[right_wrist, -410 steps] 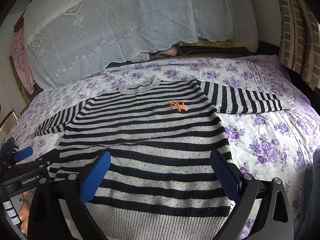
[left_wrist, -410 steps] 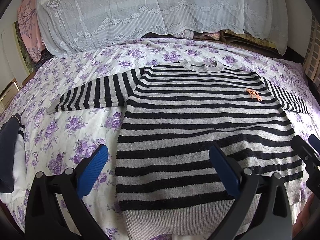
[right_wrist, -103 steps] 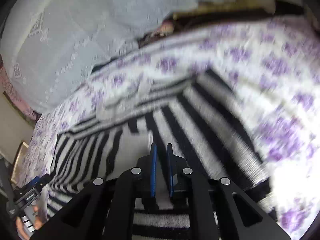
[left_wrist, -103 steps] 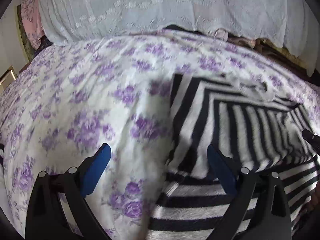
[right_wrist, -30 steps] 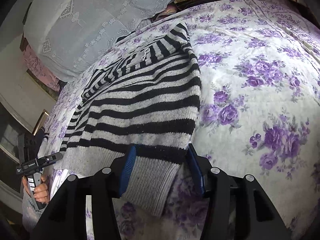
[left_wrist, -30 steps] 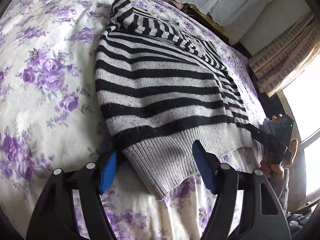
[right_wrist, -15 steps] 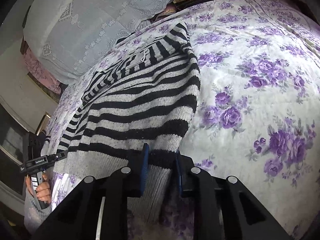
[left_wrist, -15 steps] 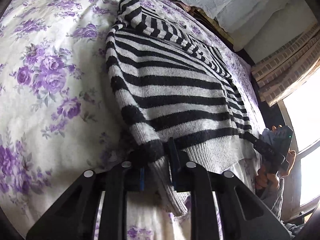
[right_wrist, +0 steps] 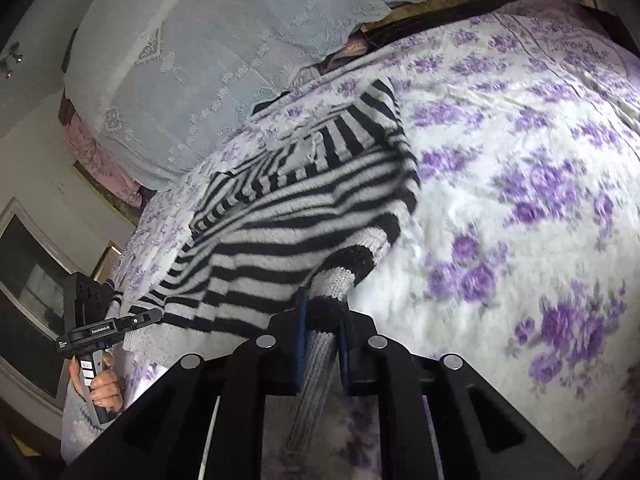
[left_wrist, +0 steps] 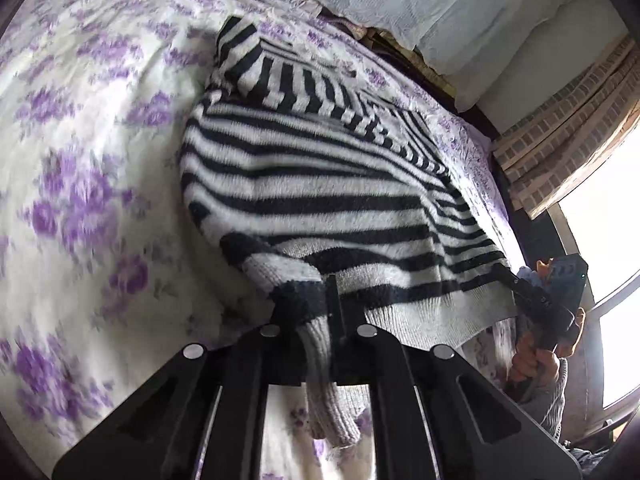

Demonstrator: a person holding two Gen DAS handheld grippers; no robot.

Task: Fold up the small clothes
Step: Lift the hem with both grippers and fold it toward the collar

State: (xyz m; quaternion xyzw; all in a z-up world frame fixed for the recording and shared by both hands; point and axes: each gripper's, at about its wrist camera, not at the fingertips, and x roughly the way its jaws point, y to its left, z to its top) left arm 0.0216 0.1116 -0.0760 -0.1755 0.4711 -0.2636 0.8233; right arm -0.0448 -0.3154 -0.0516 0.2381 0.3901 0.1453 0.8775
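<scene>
Starting at the left, my left gripper (left_wrist: 320,312) is clamped on the ribbed hem corner of the one striped sweater (left_wrist: 320,184), its jaws pressed together with knit bunched between them and a grey ribbed flap hanging below. From that gripper the sweater runs away toward 12 o'clock over the floral bedspread (left_wrist: 80,160), both sleeves folded across its far end. In the right wrist view the same gripper shows at 8 o'clock, and white lettering on its black body (right_wrist: 102,330) reads roughly "GenRobot.AI"; a small label on the handle below is too tiny to read. My left hand (right_wrist: 102,386) wraps that handle.

There is one sweater, two grippers, and one lace-covered pile of bedding (right_wrist: 208,52) at the head of the bed.

On the right, my right gripper (right_wrist: 320,320) is closed on the other hem corner, its blue pads squeezing the grey ribbing, with the black-and-grey stripes rising out of it toward 11 o'clock. In the left wrist view that gripper sits at 4 o'clock at the far end of the hem, held in my right hand (left_wrist: 536,360). The hem is lifted off the bedspread between the two grippers, while the sweater's far end lies on the bed.
</scene>
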